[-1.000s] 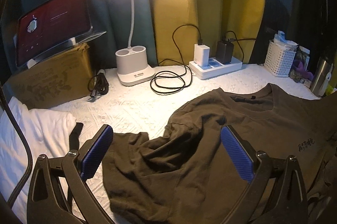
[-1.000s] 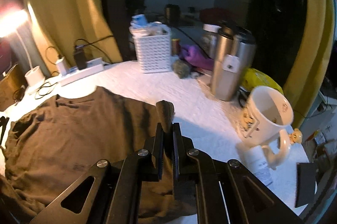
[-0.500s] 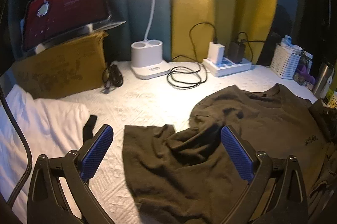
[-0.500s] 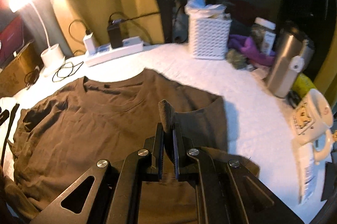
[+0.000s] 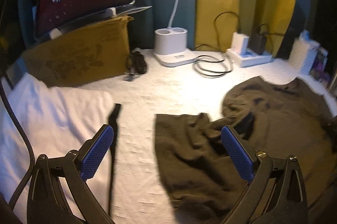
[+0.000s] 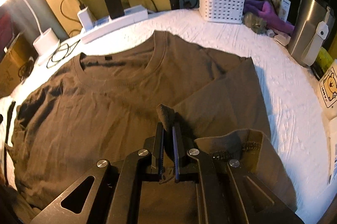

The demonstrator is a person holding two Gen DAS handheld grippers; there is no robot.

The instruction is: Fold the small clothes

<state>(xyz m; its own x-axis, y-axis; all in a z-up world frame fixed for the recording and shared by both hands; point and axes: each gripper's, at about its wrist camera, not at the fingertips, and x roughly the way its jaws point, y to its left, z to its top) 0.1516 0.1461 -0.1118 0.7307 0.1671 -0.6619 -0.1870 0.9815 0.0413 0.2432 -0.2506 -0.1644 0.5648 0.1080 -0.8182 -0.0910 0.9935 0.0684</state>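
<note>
The brown T-shirt (image 6: 109,97) lies front-up on the white-covered table (image 6: 284,84), collar toward the power strip (image 6: 113,21), its right side already turned in over the chest. The right hand-held gripper (image 6: 168,135) is clamped tight on a pinch of that brown fabric, a nub of cloth poking out above its closed jaws, and it hangs over the middle of the shirt. The left hand-held gripper (image 5: 166,152) stands wide open and empty, its blue pads (image 5: 236,152) straddling the rumpled left sleeve (image 5: 189,139), which is bunched and creased rather than flat. To do this fold well, I would judge the held edge should be laid down straight and parallel to the shirt's centre line, then released only once it rests flat; the left sleeve wants smoothing out before it is pinched at the hem and brought across to match. Counting: one brown shirt, one white garment (image 5: 48,118) folded at the left beside a cardboard box (image 5: 80,55), two grippers, one lamp base (image 5: 171,46), one white basket (image 6: 222,0), one steel tumbler (image 6: 309,30), and one mug (image 6: 328,87) partly cut off at the edge.
</note>
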